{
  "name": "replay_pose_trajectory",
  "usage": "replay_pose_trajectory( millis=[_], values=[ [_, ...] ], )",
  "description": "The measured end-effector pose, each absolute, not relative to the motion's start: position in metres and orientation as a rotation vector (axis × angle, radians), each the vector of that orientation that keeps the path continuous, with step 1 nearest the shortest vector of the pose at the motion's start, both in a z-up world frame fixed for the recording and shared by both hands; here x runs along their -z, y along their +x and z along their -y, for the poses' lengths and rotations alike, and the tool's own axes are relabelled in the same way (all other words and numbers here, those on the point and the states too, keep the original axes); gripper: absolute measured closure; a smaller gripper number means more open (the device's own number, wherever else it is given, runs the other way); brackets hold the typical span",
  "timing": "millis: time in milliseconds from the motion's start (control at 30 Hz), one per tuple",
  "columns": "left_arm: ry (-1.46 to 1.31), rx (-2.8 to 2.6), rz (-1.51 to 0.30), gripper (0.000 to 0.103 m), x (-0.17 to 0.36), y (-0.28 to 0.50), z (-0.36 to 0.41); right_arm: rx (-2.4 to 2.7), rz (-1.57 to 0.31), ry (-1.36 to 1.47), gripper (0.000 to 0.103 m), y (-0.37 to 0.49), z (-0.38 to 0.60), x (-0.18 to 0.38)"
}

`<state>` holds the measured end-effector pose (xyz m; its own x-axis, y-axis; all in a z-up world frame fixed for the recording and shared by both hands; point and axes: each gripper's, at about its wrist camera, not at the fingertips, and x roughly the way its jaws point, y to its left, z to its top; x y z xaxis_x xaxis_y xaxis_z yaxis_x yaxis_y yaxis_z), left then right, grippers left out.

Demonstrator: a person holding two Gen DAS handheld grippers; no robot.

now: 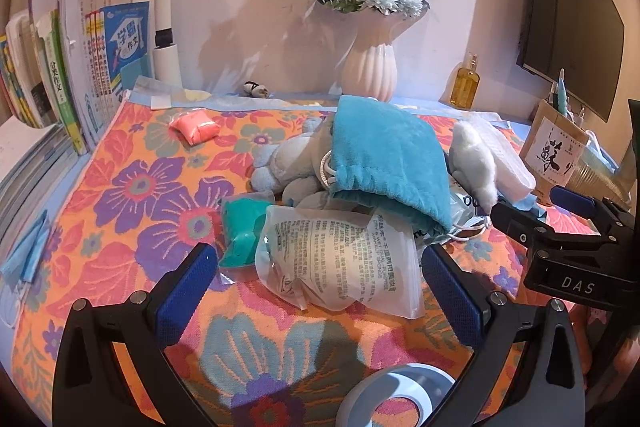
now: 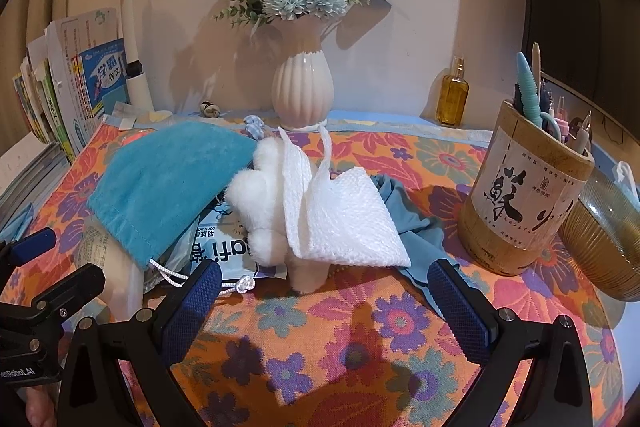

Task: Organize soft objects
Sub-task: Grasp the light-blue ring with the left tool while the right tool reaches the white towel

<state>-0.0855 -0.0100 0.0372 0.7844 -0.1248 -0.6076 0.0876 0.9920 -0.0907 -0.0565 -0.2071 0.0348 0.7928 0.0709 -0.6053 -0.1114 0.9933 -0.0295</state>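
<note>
Soft pile on floral cloth: teal pouch over grey plush. Left gripper and right gripper gape wide, both empty.

A home study table: schoolbooks, desk lamp, pen holder, flower vase, floral cloth.

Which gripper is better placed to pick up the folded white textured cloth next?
Right. The right gripper is open directly before the folded white textured cloth; the left gripper faces a printed plastic bag.
</note>
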Motion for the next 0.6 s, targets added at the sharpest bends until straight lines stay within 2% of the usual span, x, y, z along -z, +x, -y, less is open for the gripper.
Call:
replay_pose_trajectory(
  millis=[233,600],
  values=[
    [-0.063,0.12,-0.659,0.001,-0.037,-0.086,0.009,-0.095,-0.646,-0.039,0.0,-0.058,0.211,-0.036],
    [-0.089,0.135,-0.655,0.001,-0.039,-0.089,0.006,-0.124,-0.609,0.181,0.0,-0.066,0.249,-0.041]
  ],
)
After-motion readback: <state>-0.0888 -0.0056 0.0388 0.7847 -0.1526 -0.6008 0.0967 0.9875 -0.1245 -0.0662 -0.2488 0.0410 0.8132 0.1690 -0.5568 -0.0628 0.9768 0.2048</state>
